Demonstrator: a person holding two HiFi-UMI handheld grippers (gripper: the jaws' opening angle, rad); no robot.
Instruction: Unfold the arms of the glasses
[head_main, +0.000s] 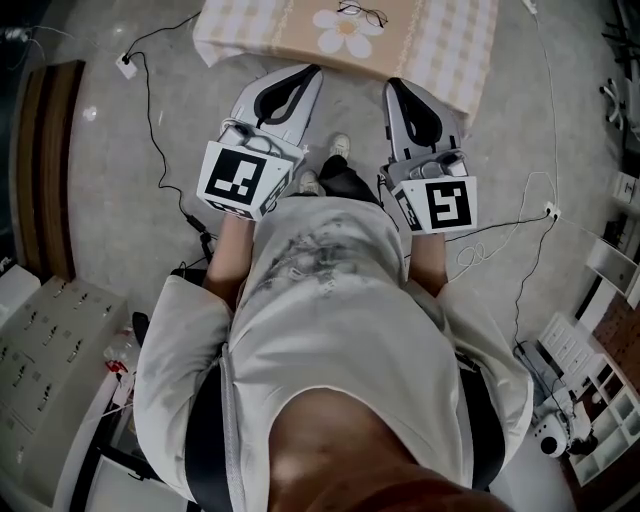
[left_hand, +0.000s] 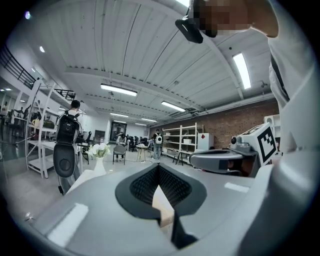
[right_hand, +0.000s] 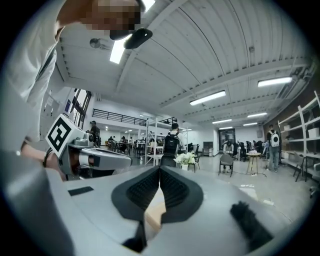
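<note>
The thin-rimmed glasses (head_main: 362, 13) lie on the daisy print of a checked cloth over a small table (head_main: 440, 50) at the top of the head view. Whether their arms are folded is too small to tell. Both grippers are held level in front of the person, short of the table's near edge. My left gripper (head_main: 312, 70) has its jaws closed together with nothing between them, as the left gripper view (left_hand: 158, 165) also shows. My right gripper (head_main: 393, 84) is shut and empty too (right_hand: 160, 168). The glasses appear in neither gripper view.
Cables (head_main: 150, 110) and a socket block (head_main: 125, 66) lie on the floor left of the table, with more cable (head_main: 520, 230) to the right. A white vase of flowers (left_hand: 99, 159) (right_hand: 186, 160) stands ahead. Shelving (left_hand: 187, 142) and distant people fill the hall.
</note>
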